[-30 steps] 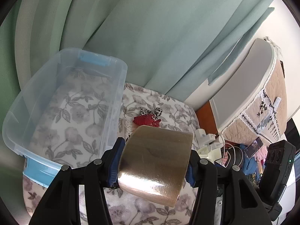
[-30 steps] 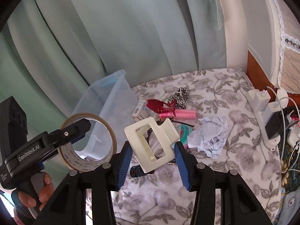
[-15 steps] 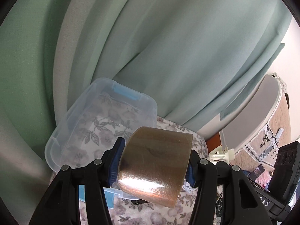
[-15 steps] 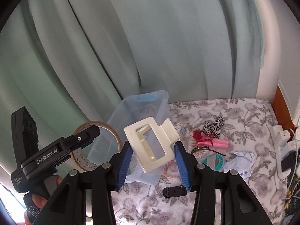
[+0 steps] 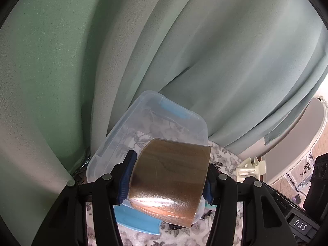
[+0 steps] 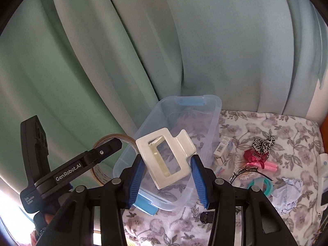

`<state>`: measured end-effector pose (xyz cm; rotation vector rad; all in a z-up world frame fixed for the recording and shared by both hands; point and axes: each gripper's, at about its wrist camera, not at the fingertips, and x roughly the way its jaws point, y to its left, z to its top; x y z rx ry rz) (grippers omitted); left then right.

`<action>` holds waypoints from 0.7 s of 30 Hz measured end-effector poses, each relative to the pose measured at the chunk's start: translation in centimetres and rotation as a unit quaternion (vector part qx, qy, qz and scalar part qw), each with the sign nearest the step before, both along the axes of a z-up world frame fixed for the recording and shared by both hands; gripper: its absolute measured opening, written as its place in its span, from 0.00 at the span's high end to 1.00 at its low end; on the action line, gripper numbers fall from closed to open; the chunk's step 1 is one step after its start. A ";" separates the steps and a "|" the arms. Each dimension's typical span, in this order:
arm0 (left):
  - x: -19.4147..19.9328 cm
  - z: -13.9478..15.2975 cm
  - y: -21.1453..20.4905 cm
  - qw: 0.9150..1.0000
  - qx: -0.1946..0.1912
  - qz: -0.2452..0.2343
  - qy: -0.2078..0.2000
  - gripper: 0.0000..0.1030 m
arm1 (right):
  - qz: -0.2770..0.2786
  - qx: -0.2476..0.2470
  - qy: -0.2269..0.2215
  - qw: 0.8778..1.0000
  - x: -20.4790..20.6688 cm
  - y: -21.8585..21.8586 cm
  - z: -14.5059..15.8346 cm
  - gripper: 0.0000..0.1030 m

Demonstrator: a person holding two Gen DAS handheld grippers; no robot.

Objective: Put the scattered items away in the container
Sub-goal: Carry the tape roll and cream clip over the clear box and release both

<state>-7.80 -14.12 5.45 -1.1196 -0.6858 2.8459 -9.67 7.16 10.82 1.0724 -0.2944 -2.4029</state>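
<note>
Both loads sit high above the empty clear plastic storage bin: left gripper clamps the brown packing-tape roll at 6 o'clock, right gripper pinches the cream rectangular hair claw slantwise; a release from here risks bounce-out onto the floral bedcover.

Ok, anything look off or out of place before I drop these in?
Nothing damaged or spilled. The clear bin sits upright and looks empty. Both loads look squarely held: tape roll in the left gripper, cream hair claw in the right gripper. Leftover clutter, including crumpled paper, lies on the bedspread.
</note>
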 end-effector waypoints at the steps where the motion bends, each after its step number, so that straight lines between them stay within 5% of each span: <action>1: -0.1 -0.2 -0.1 1.000 -0.006 0.006 -0.003 0.44 | 0.003 0.002 -0.003 1.000 -0.3 -0.4 -0.2 0.52; 21: -2.4 -3.5 -2.8 0.996 -0.035 0.059 -0.060 0.44 | 0.050 0.061 -0.049 0.996 -3.3 -5.1 -4.0 0.51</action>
